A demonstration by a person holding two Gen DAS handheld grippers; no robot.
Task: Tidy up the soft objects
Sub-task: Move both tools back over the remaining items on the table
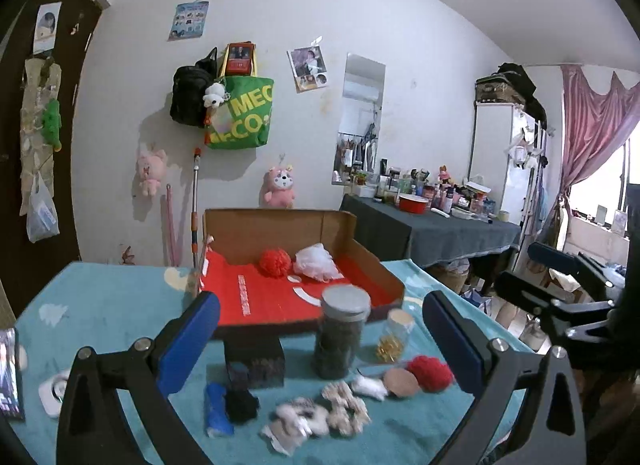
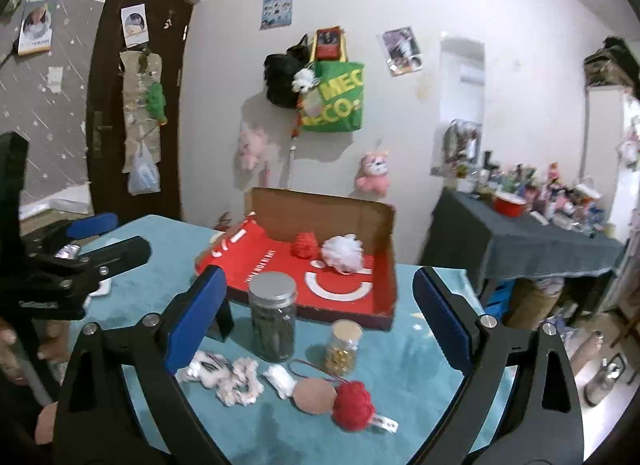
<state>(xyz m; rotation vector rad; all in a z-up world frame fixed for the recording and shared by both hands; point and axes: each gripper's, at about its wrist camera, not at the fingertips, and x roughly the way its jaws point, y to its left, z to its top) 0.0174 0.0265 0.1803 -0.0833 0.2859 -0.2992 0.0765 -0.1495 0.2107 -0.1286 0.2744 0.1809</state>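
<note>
A cardboard box [image 1: 376,261] [image 2: 384,233] with a red lining holds a red pompom [image 1: 275,261] [image 2: 304,244] and a white mesh puff [image 1: 316,261] [image 2: 343,251]. On the teal cloth in front lie soft items: a red pompom [image 1: 430,373] [image 2: 354,405], a tan round pad [image 1: 401,381] [image 2: 314,395], a small white piece [image 1: 370,387] [image 2: 280,379], fluffy white scrunchies [image 1: 344,409] [image 2: 236,379], a black fuzzy piece [image 1: 240,405]. My left gripper [image 1: 320,345] is open and empty above them. My right gripper [image 2: 320,317] is open and empty too.
A dark glass jar with a metal lid [image 1: 340,333] [image 2: 274,315], a small jar of gold bits [image 1: 394,335] [image 2: 344,345], a black block [image 1: 254,361] and a blue tube [image 1: 216,409] stand among the soft items. A cluttered side table [image 1: 432,225] is at the right.
</note>
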